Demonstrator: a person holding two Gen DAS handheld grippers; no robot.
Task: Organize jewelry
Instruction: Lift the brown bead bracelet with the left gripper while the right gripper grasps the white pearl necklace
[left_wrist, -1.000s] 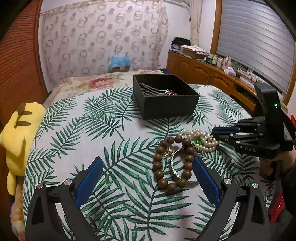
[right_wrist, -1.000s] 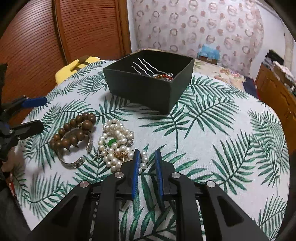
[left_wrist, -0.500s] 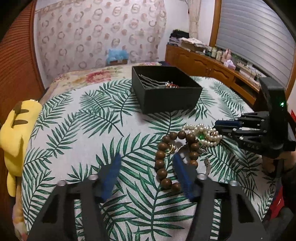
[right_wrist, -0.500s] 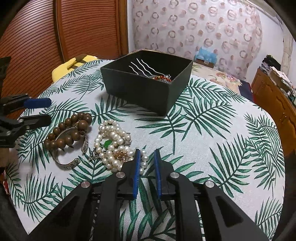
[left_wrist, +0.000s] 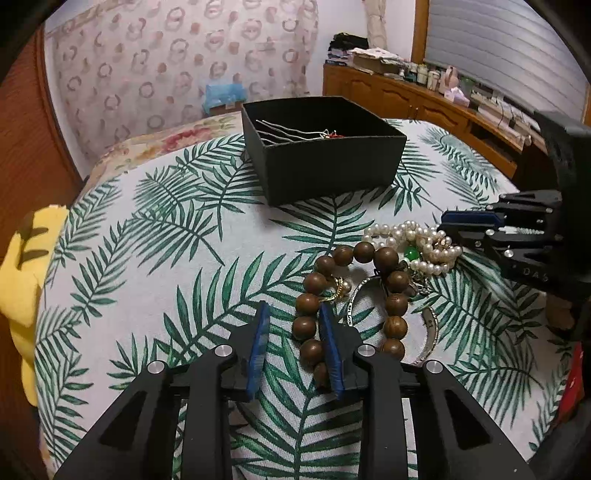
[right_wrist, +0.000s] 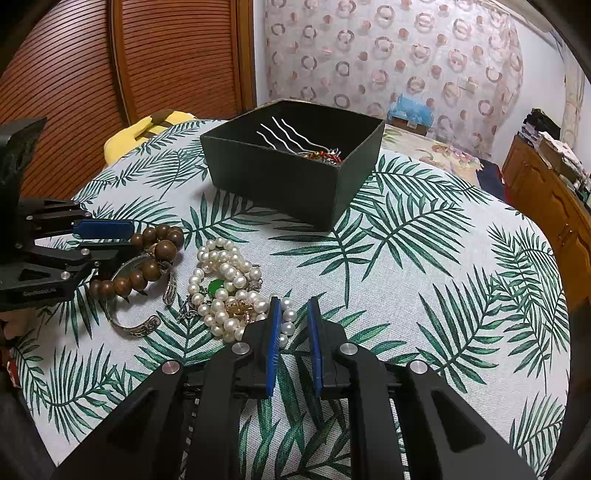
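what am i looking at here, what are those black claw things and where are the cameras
The black claws are hand-held grippers, one in each of a person's hands. There is no robot arm. Each gripper carries a wide-angle camera that looks along its two blue-padded fingers, so one picture is taken from the left gripper and the other from the right gripper.

A palm-leaf cloth covers the surface. On it lie a wooden bead bracelet, pearl strands and a silver cuff bangle. A black box behind them holds wavy hair pins.

Nothing is held yet. The left jaws have just been closing around one side of the bead bracelet, and one pad is not touching it. The right jaws stand narrowly apart at the edge of the pearls.
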